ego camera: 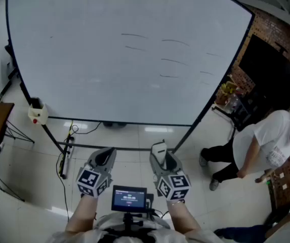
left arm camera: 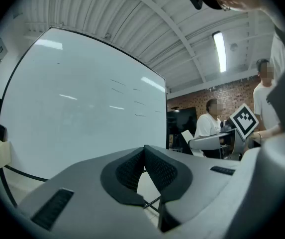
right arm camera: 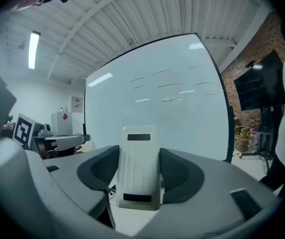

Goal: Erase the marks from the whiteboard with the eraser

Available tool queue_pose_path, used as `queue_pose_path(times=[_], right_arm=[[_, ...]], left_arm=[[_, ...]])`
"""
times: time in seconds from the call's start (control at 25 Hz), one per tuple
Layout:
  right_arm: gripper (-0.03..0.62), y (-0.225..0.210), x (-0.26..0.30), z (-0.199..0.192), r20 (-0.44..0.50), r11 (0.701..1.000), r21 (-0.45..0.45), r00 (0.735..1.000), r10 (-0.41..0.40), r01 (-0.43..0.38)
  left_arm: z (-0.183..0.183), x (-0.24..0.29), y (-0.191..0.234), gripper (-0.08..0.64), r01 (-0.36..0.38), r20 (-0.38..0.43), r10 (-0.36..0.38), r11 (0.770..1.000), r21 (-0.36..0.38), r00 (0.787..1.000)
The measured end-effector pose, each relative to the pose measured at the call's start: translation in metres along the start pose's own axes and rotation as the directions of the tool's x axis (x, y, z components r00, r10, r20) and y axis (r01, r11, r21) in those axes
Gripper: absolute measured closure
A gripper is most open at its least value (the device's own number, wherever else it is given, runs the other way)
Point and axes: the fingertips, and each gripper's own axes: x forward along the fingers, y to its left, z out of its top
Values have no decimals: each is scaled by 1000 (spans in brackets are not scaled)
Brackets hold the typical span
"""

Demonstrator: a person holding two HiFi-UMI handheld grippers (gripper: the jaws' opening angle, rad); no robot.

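pale floor tiles are seen below the whiteboard (ego camera: 109, 75), well short of which the eraser (ego camera: 159, 149) is clamped in the right gripper (right arm camera: 135, 166) while the left gripper (left arm camera: 143, 154) is closed together on nothing; the thin marks (ego camera: 175, 61) could be missed if reach falls short, and the eraser's wiping face is hidden.

Place: you stand in a big work room, like a lab.
Above you: a ribbed metal roof (right arm camera: 132, 19) and a long light (right arm camera: 33, 49).
Side: a brick wall (ego camera: 279, 27) and a black screen (ego camera: 271, 80).
In front: a big whiteboard (ego camera: 124, 59).
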Motion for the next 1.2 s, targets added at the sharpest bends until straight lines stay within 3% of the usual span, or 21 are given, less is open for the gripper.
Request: queue_pose_path(times=[0.32, 0.84, 1.2], right_arm=[[322, -31, 37, 8, 7, 1000, -13, 1000, -3, 3], [322, -116, 128, 63, 58, 997, -47, 996, 64, -61], [322, -136, 163, 77, 75, 996, -49, 994, 81, -78]], left_arm=[[-1, 40, 22, 555, -28, 8, 28, 1000, -4, 1000], [35, 159, 57, 555, -102, 56, 99, 994, 39, 993], [39, 196, 70, 555, -98, 48, 96, 994, 50, 994]])
